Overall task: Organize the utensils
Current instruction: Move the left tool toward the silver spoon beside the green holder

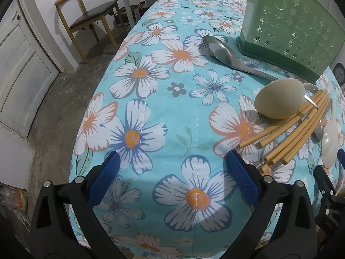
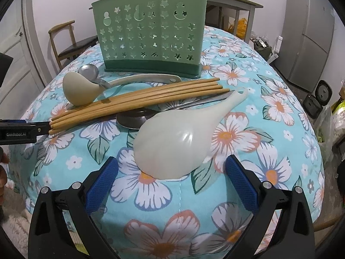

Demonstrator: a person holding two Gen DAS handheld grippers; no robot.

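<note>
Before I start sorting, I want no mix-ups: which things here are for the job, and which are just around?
For the job: green utensil holder, chopsticks, white rice paddle, cream ladle, metal spoon.
Just around: wooden chair, fridge.

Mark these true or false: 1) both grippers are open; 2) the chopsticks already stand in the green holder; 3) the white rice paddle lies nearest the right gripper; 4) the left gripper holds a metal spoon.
1) True: left gripper and right gripper are open, empty.
2) False: the chopsticks lie on the tablecloth before the green holder.
3) True: the rice paddle.
4) False: the metal spoon lies untouched.
</note>
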